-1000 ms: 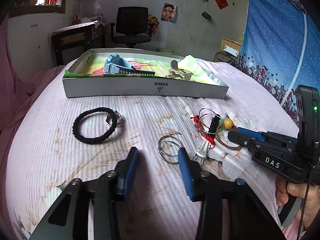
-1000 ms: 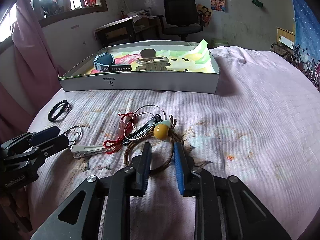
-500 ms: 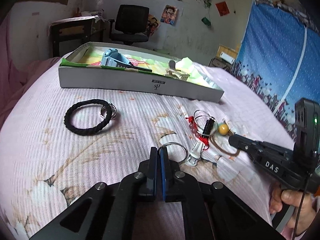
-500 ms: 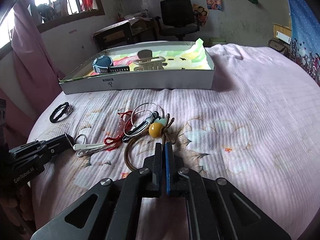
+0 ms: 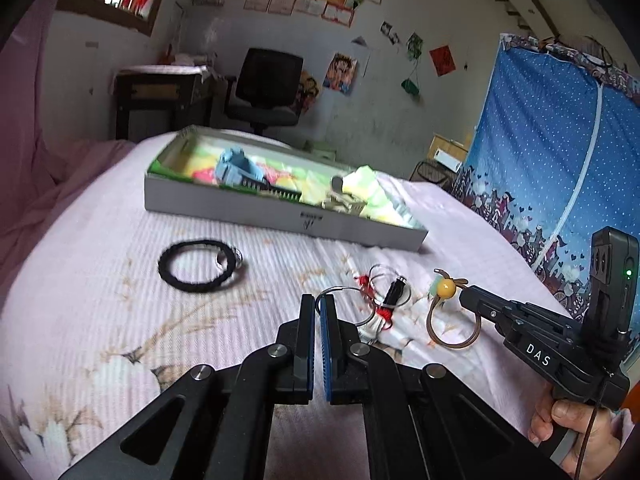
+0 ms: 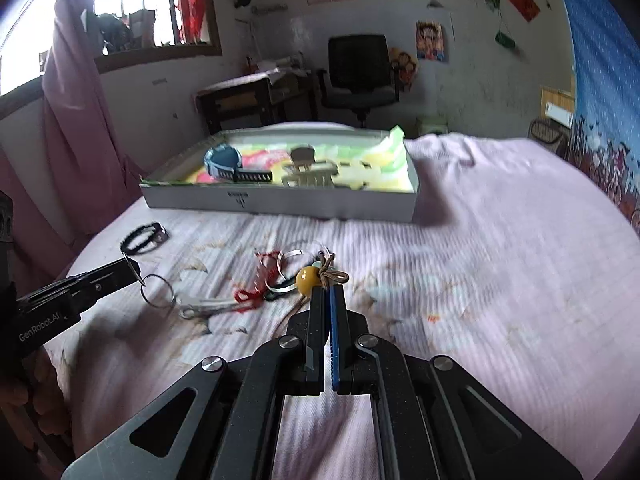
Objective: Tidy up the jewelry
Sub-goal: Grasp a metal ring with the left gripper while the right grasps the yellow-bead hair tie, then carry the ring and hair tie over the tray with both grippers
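Your left gripper (image 5: 318, 306) is clamped on the thin steel ring (image 5: 340, 292) at frame centre; your right gripper (image 6: 328, 294) pinches the brown cord bracelet (image 5: 452, 328) below its yellow bead (image 6: 307, 278). Both are light, springy, slippery. The tray (image 6: 280, 204) sits upper centre, bedspread between uncluttered; clear its near wall.

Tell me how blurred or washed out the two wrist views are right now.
Left wrist view: the shallow grey cardboard box is smeared by motion blur, the closed left gripper stays sharp. Right wrist view: the window top left is blown out, the pale pink ribbed bedspread streaks, the closed right gripper is crisp.
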The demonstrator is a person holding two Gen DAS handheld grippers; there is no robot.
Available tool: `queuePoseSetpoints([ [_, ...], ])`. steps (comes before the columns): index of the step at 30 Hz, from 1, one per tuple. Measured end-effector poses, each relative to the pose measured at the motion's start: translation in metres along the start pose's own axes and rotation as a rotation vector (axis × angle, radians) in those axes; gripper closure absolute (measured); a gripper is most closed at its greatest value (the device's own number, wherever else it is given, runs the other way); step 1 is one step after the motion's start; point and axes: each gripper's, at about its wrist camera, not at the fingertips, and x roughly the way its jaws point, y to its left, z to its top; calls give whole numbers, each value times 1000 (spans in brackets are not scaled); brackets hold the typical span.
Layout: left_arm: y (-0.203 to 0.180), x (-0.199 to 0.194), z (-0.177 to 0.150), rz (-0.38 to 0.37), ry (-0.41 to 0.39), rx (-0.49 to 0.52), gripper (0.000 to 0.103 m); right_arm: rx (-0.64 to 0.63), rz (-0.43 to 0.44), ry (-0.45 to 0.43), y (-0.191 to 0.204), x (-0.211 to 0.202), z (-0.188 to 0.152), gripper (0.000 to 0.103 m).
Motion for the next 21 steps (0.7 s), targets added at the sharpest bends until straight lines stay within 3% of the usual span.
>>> queuePoseSetpoints([
  [9, -7, -11, 42, -1, -13, 8, 100, -20, 14, -124, -1, -19, 26, 101],
  [12, -11, -8, 63, 55, -43, 44, 100, -20, 12, -172, -3, -19, 44, 101],
  [21, -22, 15, 110, 128, -147, 86, 100, -16, -3, -296, -12, 1, 102, 101],
])
